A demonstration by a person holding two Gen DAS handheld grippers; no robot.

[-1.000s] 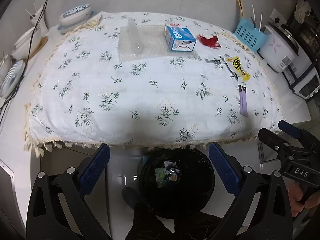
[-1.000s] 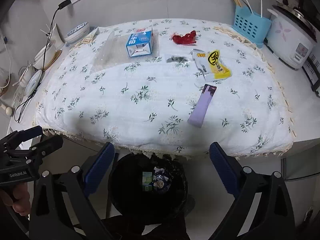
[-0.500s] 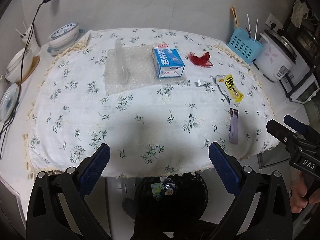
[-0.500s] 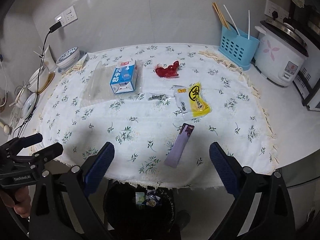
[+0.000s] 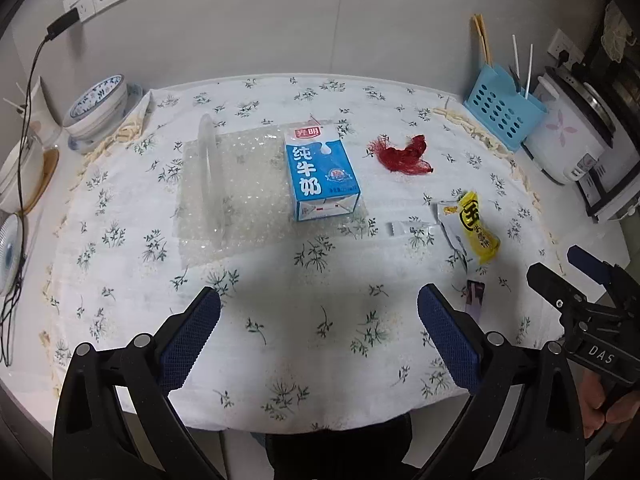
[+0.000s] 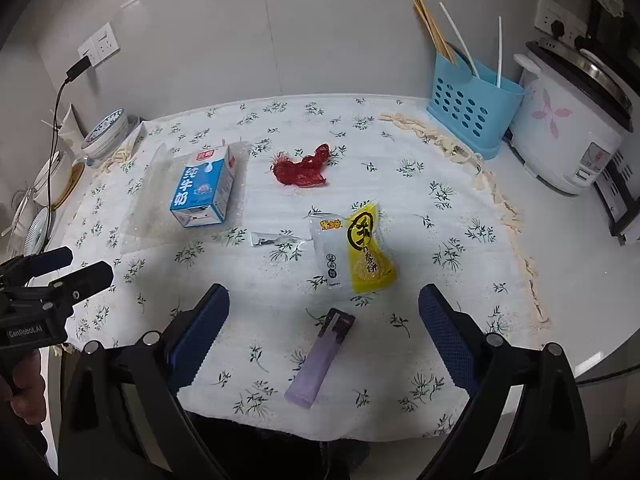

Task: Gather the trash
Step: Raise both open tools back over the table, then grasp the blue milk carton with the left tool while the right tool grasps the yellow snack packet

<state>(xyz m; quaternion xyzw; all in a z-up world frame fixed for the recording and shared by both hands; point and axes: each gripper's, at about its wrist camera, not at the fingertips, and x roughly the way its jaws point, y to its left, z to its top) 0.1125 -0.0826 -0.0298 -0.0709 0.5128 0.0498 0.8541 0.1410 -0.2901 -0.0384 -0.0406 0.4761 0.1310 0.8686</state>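
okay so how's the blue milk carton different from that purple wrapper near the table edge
The milk carton is a boxy blue and white pack with printed characters; the purple wrapper is a flat, narrow, plain lilac strip with a dark end. The carton rests on bubble wrap far back on the left; the wrapper lies directly on the floral tablecloth close to the right gripper. Neither is held.

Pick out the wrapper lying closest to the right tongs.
The purple wrapper, flat between the open right tongs. The yellow snack packet and red wrapper lie farther back.
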